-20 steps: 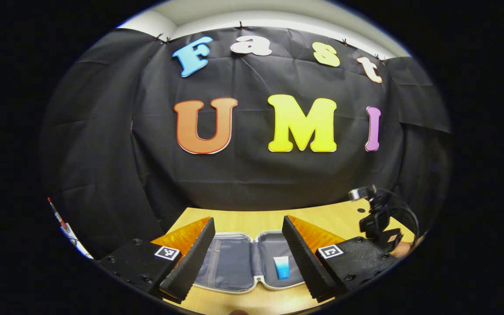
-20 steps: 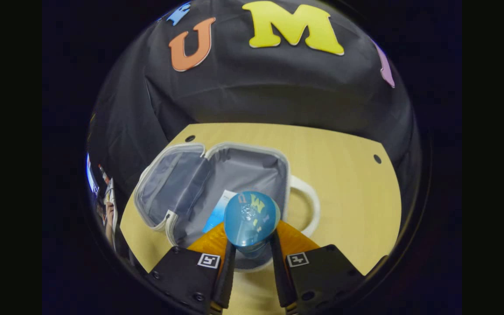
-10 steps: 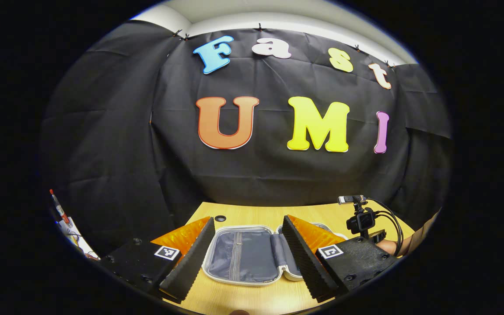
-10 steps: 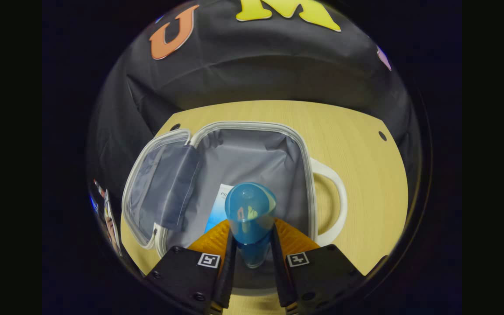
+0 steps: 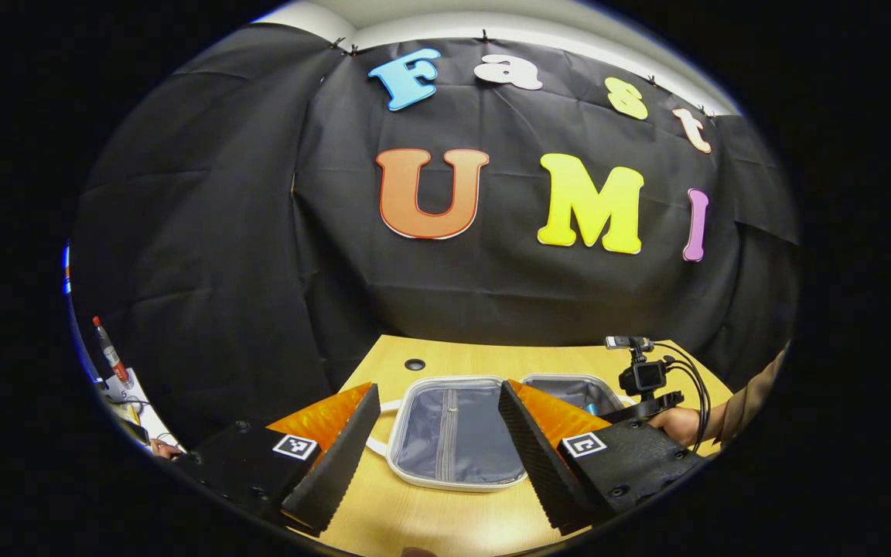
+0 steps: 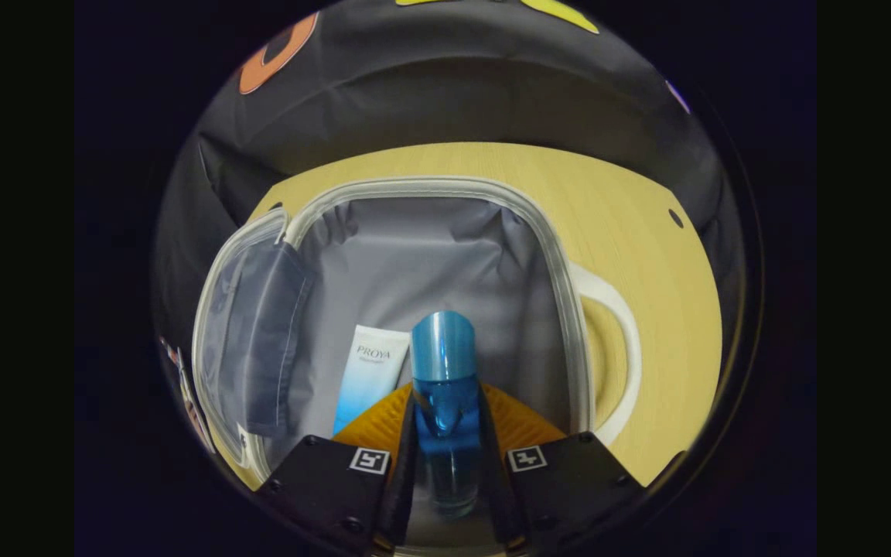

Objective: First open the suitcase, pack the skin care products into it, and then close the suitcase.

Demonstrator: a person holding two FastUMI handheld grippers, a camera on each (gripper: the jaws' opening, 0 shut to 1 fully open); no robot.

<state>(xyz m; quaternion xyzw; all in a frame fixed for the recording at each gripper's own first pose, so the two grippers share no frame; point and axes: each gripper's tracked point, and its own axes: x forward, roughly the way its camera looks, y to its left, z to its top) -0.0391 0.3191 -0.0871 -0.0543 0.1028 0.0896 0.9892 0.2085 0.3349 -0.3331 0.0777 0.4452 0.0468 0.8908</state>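
Suitcase [image 6: 546, 232] nearer, blue bottle [image 6: 444, 363] lowered inside (right hand-held gripper [image 6: 445, 464] clamped).

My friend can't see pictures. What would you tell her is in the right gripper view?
The right tongs hold a blue bottle over the open suitcase. A white-and-blue tube lies inside on the grey lining.

A tube [image 6: 368, 375] lies in the suitcase [image 6: 554, 255], left of the bottle [image 6: 444, 363].

The right gripper [image 6: 445, 464] is covering the blue bottle's [image 6: 444, 363] lower sides and the white tube's [image 6: 368, 375] near end. The left gripper's finger [image 5: 542, 456] is hiding the suitcase's [image 5: 453, 483] middle.
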